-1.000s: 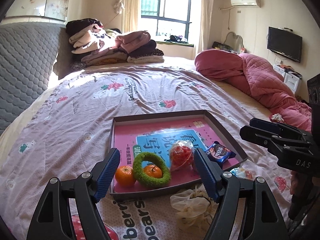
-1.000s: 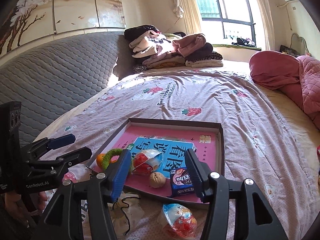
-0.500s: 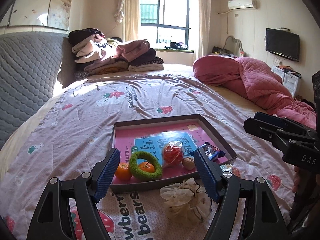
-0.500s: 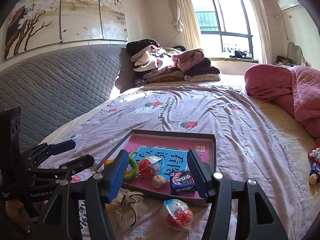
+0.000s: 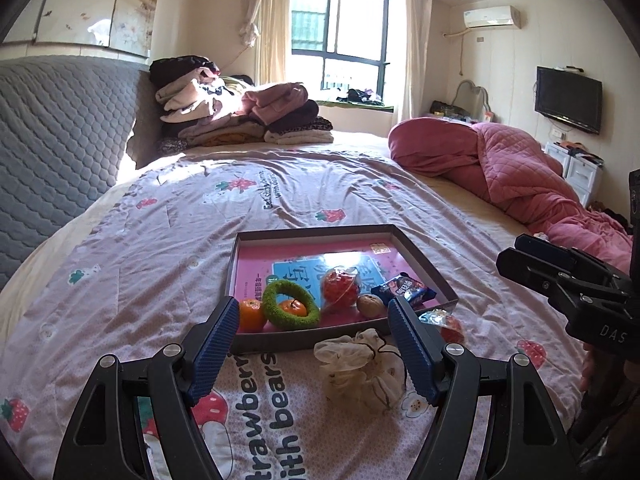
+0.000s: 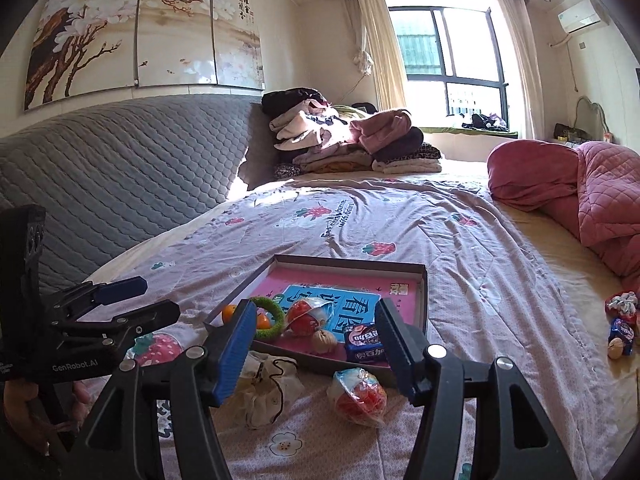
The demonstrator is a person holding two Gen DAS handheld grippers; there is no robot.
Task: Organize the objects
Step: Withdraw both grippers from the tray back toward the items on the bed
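Your left gripper (image 5: 310, 320) and right gripper (image 6: 314, 328) both hang with jaws apart, gripping nothing. The tray (image 5: 420, 252) of snacks and oranges lies on the strawberry-print bedspread (image 5: 160, 248); behind it, folded clothes (image 5: 240, 112), a pink quilt (image 5: 500, 160), a window (image 5: 340, 36)

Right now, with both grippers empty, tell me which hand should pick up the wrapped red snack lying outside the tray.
Right. The wrapped red snack lies on the bedspread just ahead of the open right gripper, nearly between its fingers. In the left wrist view it sits beyond the left gripper's right-hand finger, partly hidden.
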